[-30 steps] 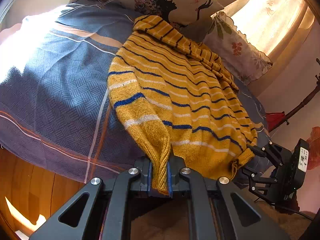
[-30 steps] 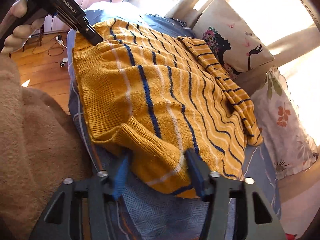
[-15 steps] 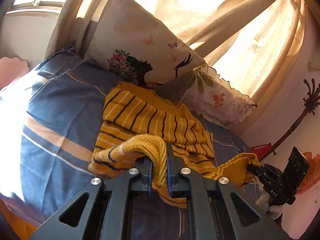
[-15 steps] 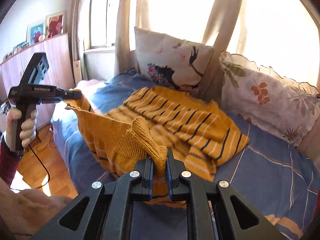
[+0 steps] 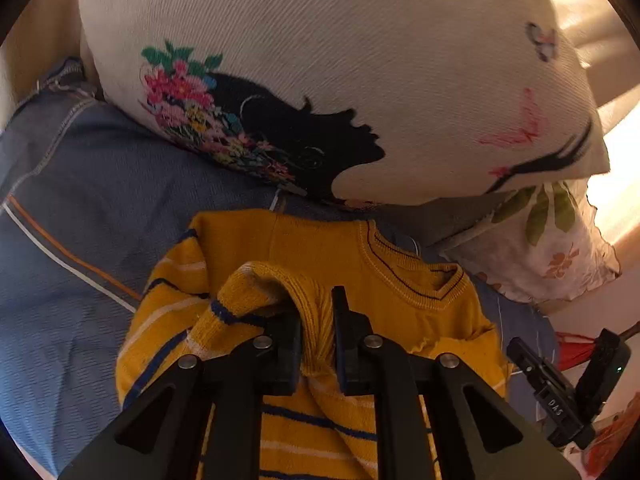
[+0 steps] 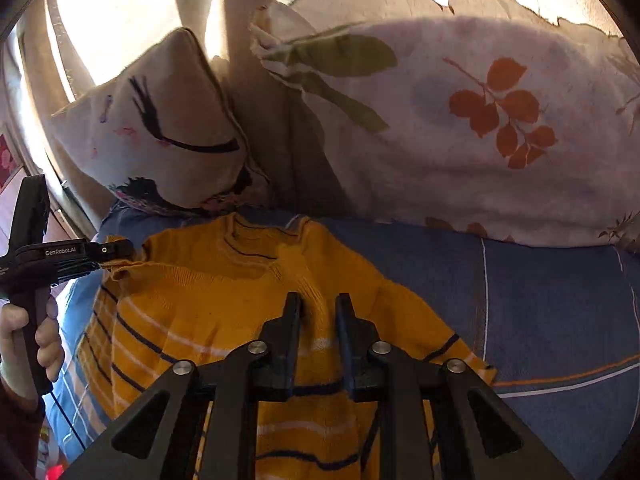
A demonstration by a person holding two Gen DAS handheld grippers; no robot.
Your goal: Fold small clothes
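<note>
Where the sweater lies: the mustard sweater (image 5: 320,252), striped in navy and white, lies on the blue bedcover (image 5: 100,200), its V-neck collar towards the pillows.
Fold: a striped layer lies doubled over the plain yellow chest, and its ribbed edge stops just short of the collar.
Left gripper: the left gripper (image 5: 318,304) is clamped on a bunched loop of the ribbed edge; the knit fills the narrow gap between its fingers and arches up over the left one.
Left gripper, seen from the right wrist: its tip pinches the sweater's corner at the left edge of the garment, and the cloth is drawn up to it in a small peak.
Hand: a person's hand (image 6: 24,340) grips the handle of that gripper, low at the left of the picture.
Right gripper: the jaws of the right gripper (image 6: 319,300) have just been opening and now stand narrowly apart over the sweater's right side; a low ridge of yellow knit shows in the gap, and the pads do not appear to press on it.
Backdrop: a cream pillow (image 5: 360,60) printed with a black silhouette and flowers leans just beyond the collar; a leaf-print pillow (image 6: 480,128) sits beside it on the right.
Light: sun glows through the pale curtain (image 6: 248,12) behind the pillows.
</note>
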